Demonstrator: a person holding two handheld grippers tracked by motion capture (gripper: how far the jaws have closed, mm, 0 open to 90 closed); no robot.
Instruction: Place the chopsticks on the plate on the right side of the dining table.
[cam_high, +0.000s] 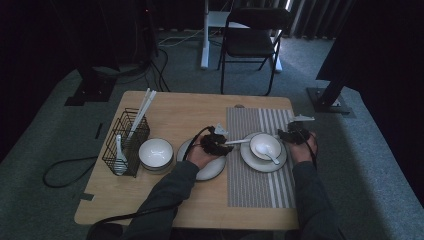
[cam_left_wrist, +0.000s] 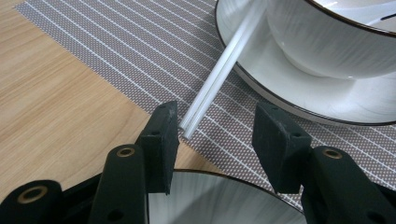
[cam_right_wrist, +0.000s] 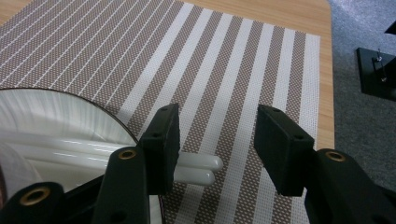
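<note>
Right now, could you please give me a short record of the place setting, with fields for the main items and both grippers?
surface: wooden table with striped brown-and-white placemat
setting: white bowl with white spoon on white plate
chopsticks: pair of white chopsticks lying across that plate's rim
left gripper: open, chopstick tips between the fingers
right gripper: open, chopstick ends beside one finger

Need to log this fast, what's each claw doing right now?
Left claw: open, chopsticks lying loose between its jaws.
Right claw: open, holding nothing.
</note>
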